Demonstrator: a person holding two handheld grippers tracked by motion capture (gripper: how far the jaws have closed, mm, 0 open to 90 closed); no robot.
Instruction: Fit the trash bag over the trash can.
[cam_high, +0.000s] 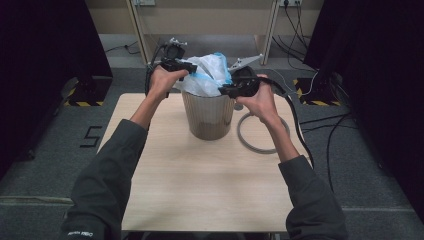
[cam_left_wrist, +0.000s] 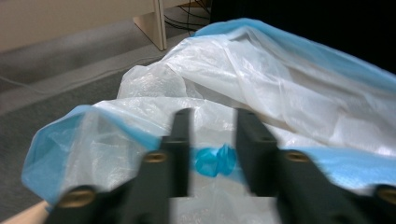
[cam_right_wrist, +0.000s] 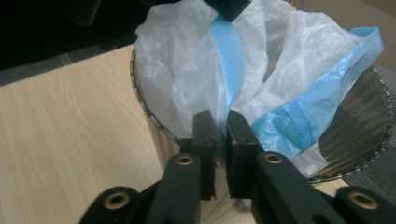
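A round metal mesh bin (cam_high: 207, 117) stands on the wooden table (cam_high: 200, 185), with a white plastic bag (cam_high: 210, 72) with a blue hem bunched up in its mouth. My left gripper (cam_high: 192, 67) is at the bin's upper left rim. In the left gripper view, my left gripper (cam_left_wrist: 212, 135) has the bag's blue hem (cam_left_wrist: 215, 161) bunched between its jaws, touching both. My right gripper (cam_high: 225, 91) is at the right rim. In the right gripper view, my right gripper (cam_right_wrist: 222, 126) points at the bin's near rim (cam_right_wrist: 144, 107); its jaws are a narrow slit apart with nothing seen between them. The blue hem (cam_right_wrist: 303, 116) hangs just beyond.
A grey ring (cam_high: 250, 142) lies flat on the table to the right of the bin. Cables trail over the table's right edge onto the grey floor. Pale shelving legs stand behind the table, with dark curtains on both sides.
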